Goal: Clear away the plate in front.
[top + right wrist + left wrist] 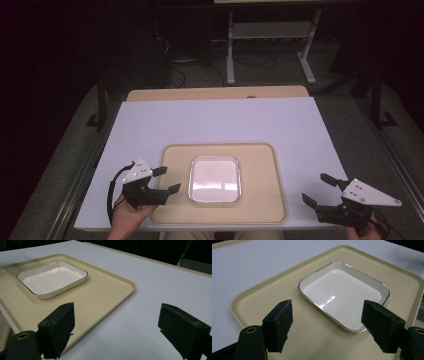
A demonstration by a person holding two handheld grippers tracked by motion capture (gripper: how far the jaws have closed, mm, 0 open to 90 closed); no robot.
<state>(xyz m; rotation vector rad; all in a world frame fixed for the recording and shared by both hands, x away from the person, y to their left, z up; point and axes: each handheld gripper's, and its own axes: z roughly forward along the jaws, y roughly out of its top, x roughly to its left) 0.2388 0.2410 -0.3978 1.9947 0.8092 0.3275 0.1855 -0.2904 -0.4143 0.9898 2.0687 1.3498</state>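
Shallow white dish (215,178), dark rim, beige tray (260,200)

This looks like a lab or test room set up for recording, not a home. A plain white surface (220,120) lies on a wooden top inside a dark metal frame (101,107), lit from above while the room around stays dark. Behind it, on grey carpet (280,75), stand the white metal legs of another bench (230,55) with loose cables (250,61) trailing beneath. A beige tray (260,200) with a white dish (215,178) sits staged and centred.
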